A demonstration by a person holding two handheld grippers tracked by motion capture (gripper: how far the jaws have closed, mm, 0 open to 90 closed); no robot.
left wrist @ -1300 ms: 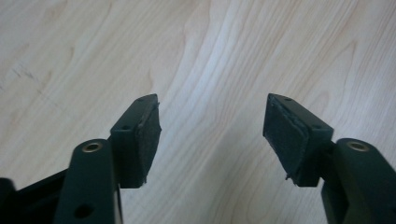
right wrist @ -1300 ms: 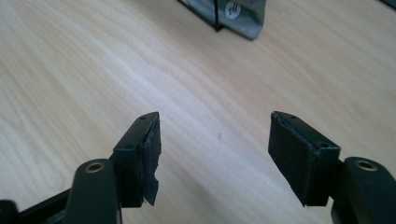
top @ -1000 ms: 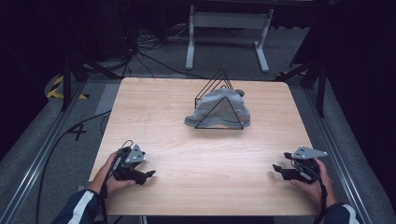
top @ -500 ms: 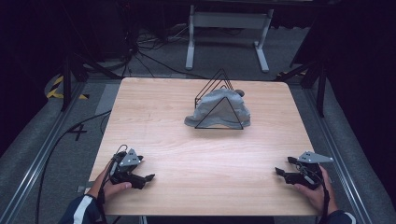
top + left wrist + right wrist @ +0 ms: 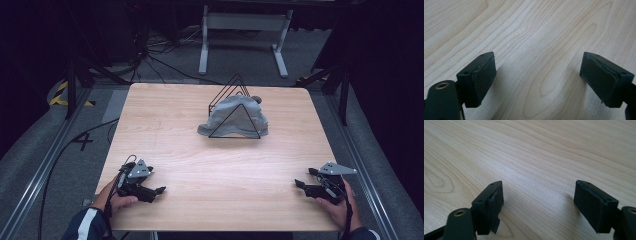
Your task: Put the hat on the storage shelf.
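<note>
- Resting low over the near edge of the wooden table (image 5: 175,130), the left gripper (image 5: 159,190) sits at about 7 o'clock; its jaws have just been opening and stand well apart, bare wood between the pads (image 5: 484,75).
- At about 5 o'clock, the right gripper (image 5: 299,183) has likewise just spread its jaws to their widest, released, nothing between them.
- Farther off, toward 12 o'clock, a grey cloth (image 5: 235,117) lies draped in a black wire rack (image 5: 234,136), well apart from both grippers.
</note>
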